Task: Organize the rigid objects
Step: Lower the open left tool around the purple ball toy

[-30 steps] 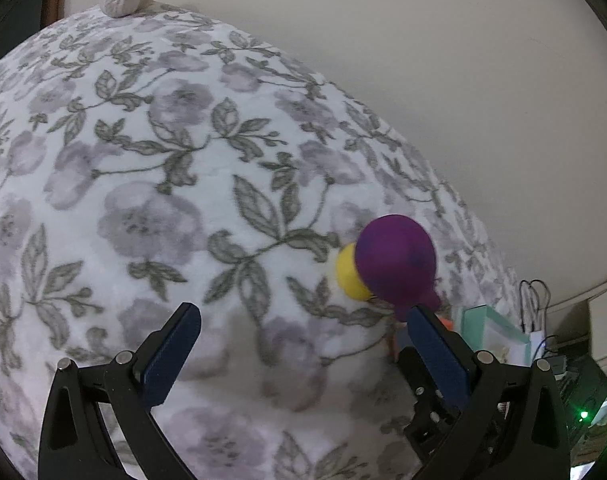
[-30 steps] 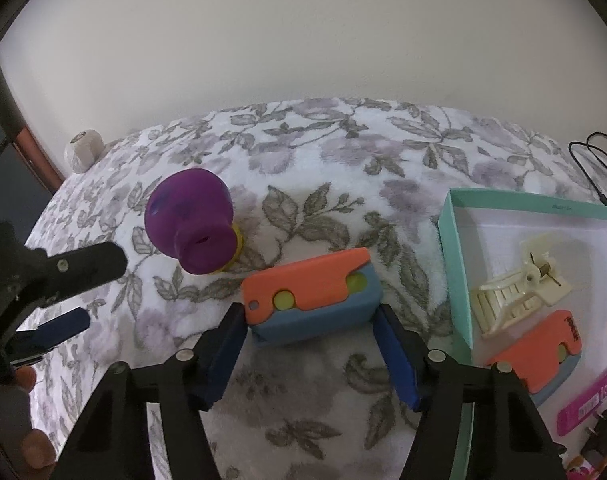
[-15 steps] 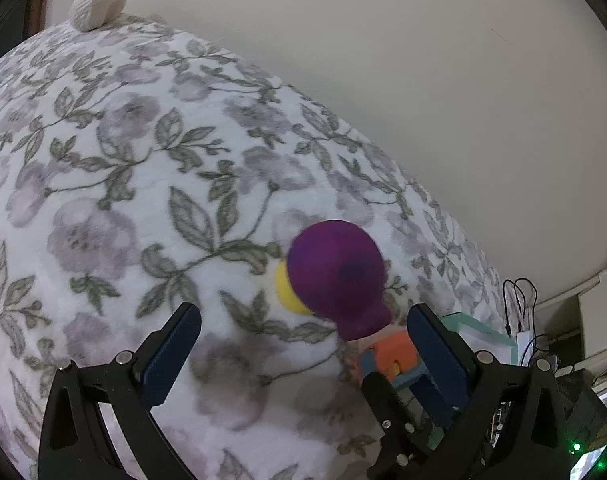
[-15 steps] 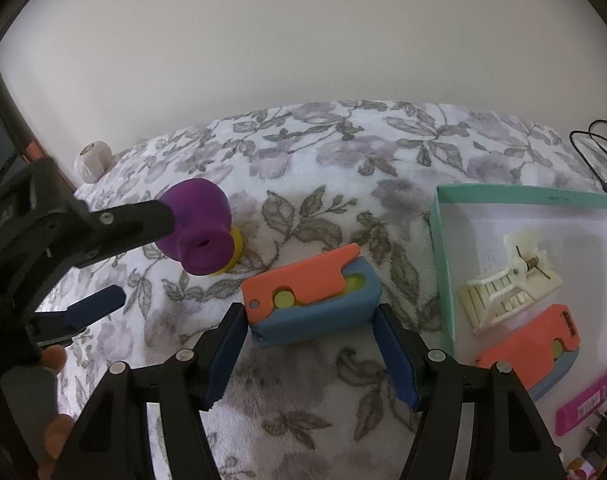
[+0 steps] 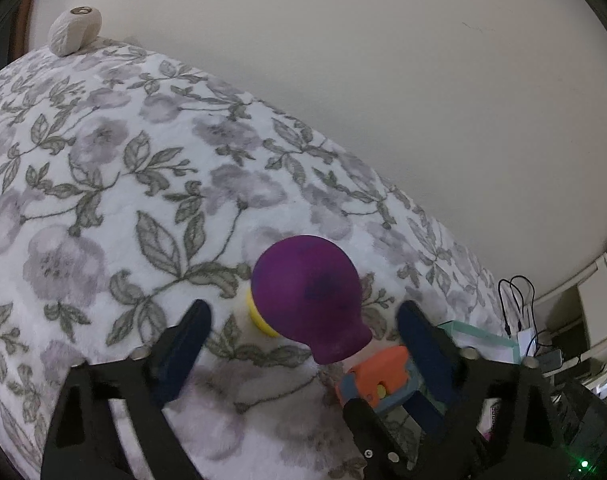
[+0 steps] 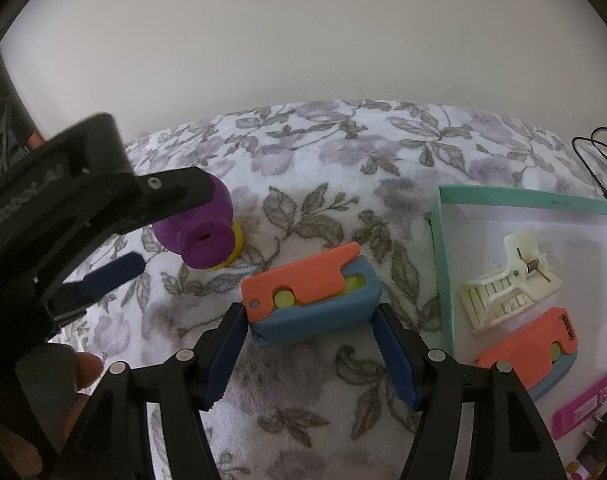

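Observation:
A purple bulb-shaped toy (image 5: 309, 296) with a yellow ring lies on its side on the floral blanket. My left gripper (image 5: 303, 328) is open, its fingers on either side of the toy without touching it; the toy also shows in the right wrist view (image 6: 201, 236). An orange and blue block (image 6: 311, 292) lies on the blanket between the open fingers of my right gripper (image 6: 309, 340); it also shows in the left wrist view (image 5: 377, 380). The pads look close to its ends.
A teal-rimmed box (image 6: 523, 200) at the right holds a cream hair clip (image 6: 507, 280) and another orange and blue block (image 6: 531, 352). A pink object (image 6: 587, 404) lies near the box. A white stone-like object (image 5: 74, 34) sits far back. Cables (image 5: 517, 296) lie by the wall.
My left gripper has moved in toward the purple toy, which now sits between its fingers. My right gripper has edged closer to the orange and blue block.

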